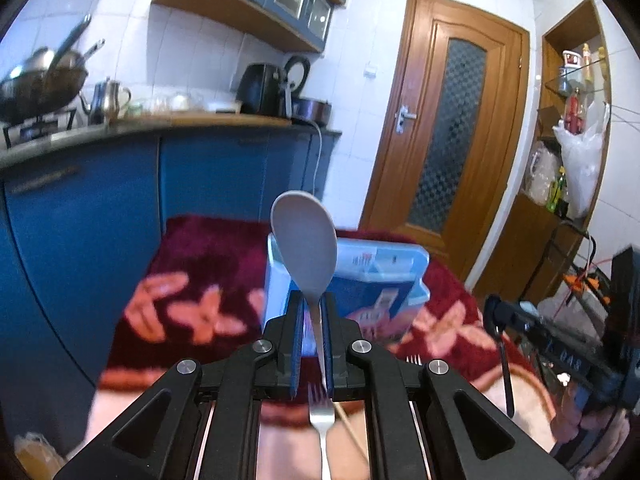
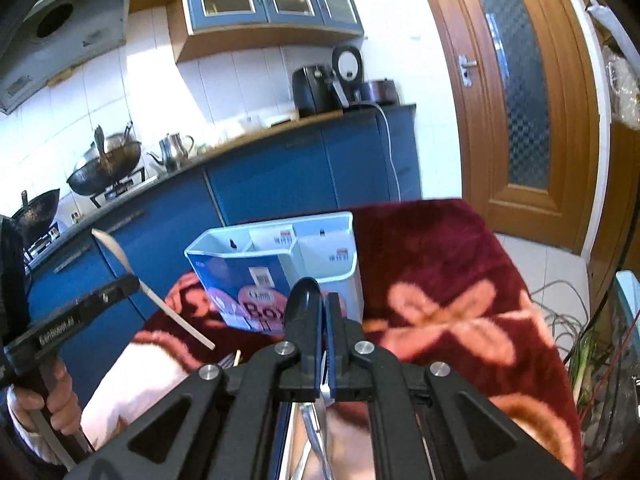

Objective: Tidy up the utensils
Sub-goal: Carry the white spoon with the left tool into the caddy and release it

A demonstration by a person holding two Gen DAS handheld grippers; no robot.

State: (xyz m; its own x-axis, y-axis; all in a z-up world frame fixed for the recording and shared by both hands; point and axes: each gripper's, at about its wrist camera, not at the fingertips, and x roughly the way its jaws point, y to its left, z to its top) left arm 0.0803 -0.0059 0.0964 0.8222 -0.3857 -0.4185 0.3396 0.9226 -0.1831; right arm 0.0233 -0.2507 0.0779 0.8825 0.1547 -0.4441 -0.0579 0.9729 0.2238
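My left gripper [image 1: 313, 300] is shut on the handle of a white spoon [image 1: 305, 245], bowl up, above the table in front of the blue-and-white utensil box [image 1: 376, 280]. In the right wrist view the left gripper [image 2: 132, 280] holds that white spoon [image 2: 116, 252] left of the utensil box [image 2: 276, 256], which has three compartments. My right gripper [image 2: 320, 300] is shut on a black spoon [image 2: 303, 300], just short of the box. A metal fork [image 1: 322, 412] and a wooden chopstick [image 1: 350, 424] lie on the table below the left gripper.
A dark red flowered blanket [image 2: 440, 280] covers the table. Blue kitchen cabinets [image 1: 216, 176] with woks, a kettle and appliances stand behind. A wooden door [image 1: 444, 128] is at the right. A second fork's tines [image 1: 414, 359] show on the table.
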